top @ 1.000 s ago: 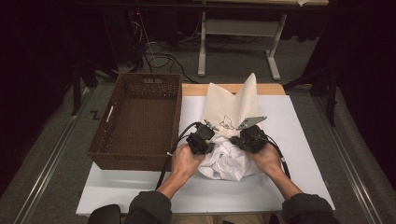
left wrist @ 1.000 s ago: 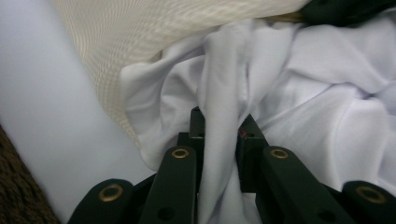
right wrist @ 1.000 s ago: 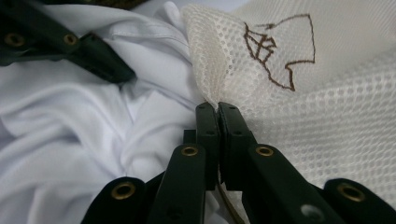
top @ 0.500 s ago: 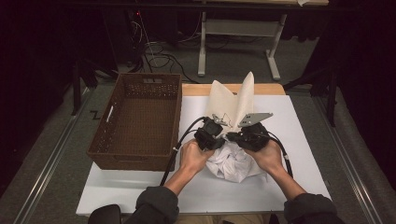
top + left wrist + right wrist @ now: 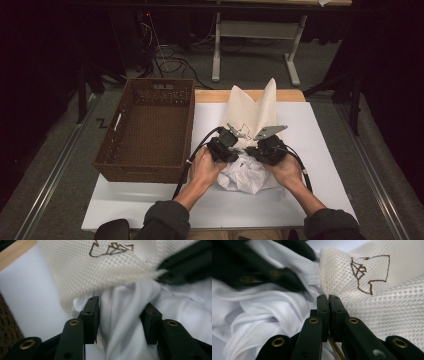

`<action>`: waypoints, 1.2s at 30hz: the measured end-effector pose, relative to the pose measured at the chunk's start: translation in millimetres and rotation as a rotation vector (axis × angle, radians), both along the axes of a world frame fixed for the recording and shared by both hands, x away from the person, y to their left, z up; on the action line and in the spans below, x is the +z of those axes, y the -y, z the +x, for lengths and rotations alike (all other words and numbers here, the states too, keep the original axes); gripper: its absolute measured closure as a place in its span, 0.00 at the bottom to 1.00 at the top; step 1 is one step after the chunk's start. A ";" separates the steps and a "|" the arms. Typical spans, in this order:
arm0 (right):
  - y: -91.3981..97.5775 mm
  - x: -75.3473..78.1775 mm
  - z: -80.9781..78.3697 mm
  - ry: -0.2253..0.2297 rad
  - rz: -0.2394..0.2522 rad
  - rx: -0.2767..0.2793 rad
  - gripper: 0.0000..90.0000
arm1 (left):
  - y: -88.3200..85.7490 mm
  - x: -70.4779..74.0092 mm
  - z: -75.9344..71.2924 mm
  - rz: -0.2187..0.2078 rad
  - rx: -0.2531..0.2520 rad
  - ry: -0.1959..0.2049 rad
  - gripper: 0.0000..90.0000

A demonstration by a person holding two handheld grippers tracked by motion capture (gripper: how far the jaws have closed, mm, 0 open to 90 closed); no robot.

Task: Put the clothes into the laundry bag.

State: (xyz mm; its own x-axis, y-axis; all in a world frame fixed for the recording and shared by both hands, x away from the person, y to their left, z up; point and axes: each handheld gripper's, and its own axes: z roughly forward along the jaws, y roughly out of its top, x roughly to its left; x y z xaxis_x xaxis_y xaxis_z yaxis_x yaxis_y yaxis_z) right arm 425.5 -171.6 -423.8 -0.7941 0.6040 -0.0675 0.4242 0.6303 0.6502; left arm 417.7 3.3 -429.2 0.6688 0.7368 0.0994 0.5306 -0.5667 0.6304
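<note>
Bunched at lower centre of the high view, a white garment [image 5: 247, 174] is straddled by the left gripper [image 5: 120, 315], whose jaws have just been opening. The right gripper [image 5: 328, 305] is pressed together, probably on the mesh bag's [image 5: 252, 111] edge. A brown stitched outline logo [image 5: 368, 273] carries no readable writing.

No words, letters or numbers can be read anywhere. The one sign is a small brown line emblem stitched on the cream mesh bag [image 5: 105, 267]: an angular outline with a few facets inside it, seen near the top of the left gripper view and again, turned on its side, on the mesh bag [image 5: 372, 272] in the right gripper view. In the high view it is only a tiny dark mark on the mesh bag [image 5: 250, 112].
</note>
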 end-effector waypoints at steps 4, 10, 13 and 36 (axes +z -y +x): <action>-1.3 -4.5 4.2 0.012 -0.036 -0.008 0.99 | -9.7 2.2 -12.0 -0.038 -0.008 -0.030 0.61; 1.7 -8.6 8.1 -0.003 -0.028 -0.028 0.99 | -15.7 -0.6 -18.5 -0.072 -0.040 -0.036 0.84; 1.2 -7.5 7.8 -0.002 -0.027 -0.036 0.99 | -12.8 -1.0 -14.1 -0.088 -0.059 -0.056 0.95; -6.7 15.9 -4.5 0.037 0.115 0.049 0.99 | 17.7 -6.7 -0.6 -0.159 -0.131 -0.091 0.97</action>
State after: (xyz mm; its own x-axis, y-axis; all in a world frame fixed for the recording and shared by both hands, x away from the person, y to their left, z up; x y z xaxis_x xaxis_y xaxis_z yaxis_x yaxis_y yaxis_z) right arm 421.1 -164.9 -407.8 -0.8212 0.5698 -0.0293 0.3692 0.5698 0.7342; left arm 417.1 -14.4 -435.9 0.7606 0.6447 -0.0760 0.5176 -0.5316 0.6704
